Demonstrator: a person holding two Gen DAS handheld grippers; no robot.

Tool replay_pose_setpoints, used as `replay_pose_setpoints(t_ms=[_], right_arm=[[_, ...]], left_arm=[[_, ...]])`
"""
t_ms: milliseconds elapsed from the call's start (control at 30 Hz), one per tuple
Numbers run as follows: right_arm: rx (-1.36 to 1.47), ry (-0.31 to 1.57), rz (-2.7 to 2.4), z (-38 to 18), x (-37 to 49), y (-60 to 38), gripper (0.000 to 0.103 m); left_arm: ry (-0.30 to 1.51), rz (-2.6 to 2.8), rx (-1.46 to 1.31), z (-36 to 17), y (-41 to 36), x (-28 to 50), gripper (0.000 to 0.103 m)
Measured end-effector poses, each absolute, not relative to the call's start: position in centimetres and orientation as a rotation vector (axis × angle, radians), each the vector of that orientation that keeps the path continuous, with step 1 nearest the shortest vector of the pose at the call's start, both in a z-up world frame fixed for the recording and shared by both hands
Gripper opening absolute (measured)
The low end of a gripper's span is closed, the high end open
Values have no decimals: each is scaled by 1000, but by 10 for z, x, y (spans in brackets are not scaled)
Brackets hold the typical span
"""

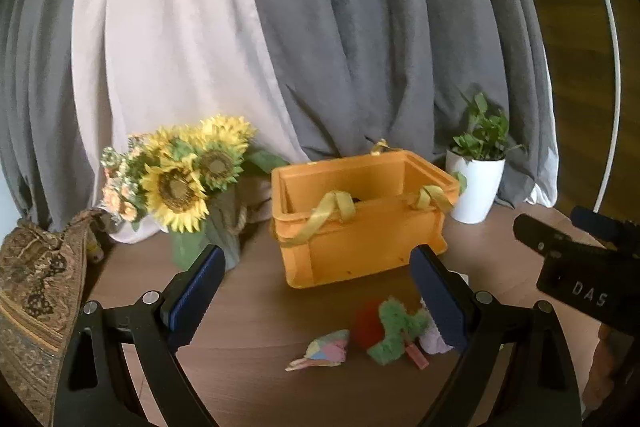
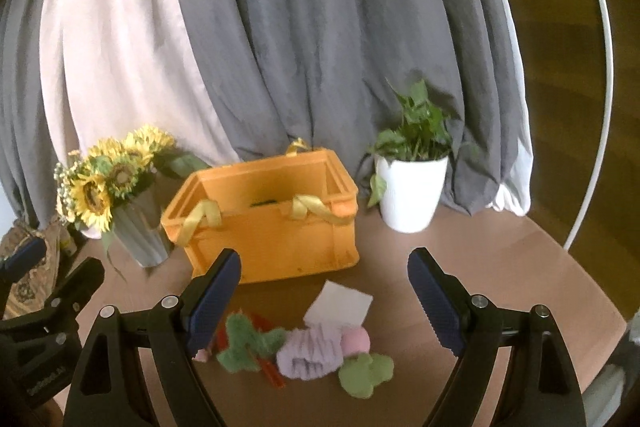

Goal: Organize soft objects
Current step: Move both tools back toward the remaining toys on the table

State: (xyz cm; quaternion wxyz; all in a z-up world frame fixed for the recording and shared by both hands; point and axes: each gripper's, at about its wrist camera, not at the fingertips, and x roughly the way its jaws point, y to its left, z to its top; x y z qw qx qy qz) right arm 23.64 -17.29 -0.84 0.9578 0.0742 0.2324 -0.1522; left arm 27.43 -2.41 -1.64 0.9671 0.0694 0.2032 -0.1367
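An orange crate (image 1: pixel 360 227) (image 2: pixel 272 227) with yellow ribbon handles stands on the brown table. In front of it lies a pile of soft toys: a fuzzy green one (image 1: pixel 394 333) (image 2: pixel 248 343), a red one (image 1: pixel 366 321), a pastel patchwork one (image 1: pixel 326 349), a lilac knitted one (image 2: pixel 314 349), a pink one (image 2: pixel 356 341) and a light green one (image 2: pixel 366 373). A white card (image 2: pixel 340 305) lies behind them. My left gripper (image 1: pixel 316 299) is open and empty above the table, left of the pile. My right gripper (image 2: pixel 324 299) is open and empty above the pile.
A grey vase of sunflowers (image 1: pixel 188 183) (image 2: pixel 116 187) stands left of the crate. A white pot with a green plant (image 1: pixel 478 183) (image 2: pixel 412 187) stands to its right. Grey and pale curtains hang behind. A patterned cushion (image 1: pixel 36 299) lies at far left.
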Motion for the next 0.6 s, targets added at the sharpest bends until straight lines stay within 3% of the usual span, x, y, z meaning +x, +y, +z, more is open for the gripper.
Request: replay_pose_setpoints(t_ms=[600], right_arm=[[203, 627, -343, -80, 235, -184, 87]], left_arm=[[542, -357, 171, -77, -46, 291, 95]])
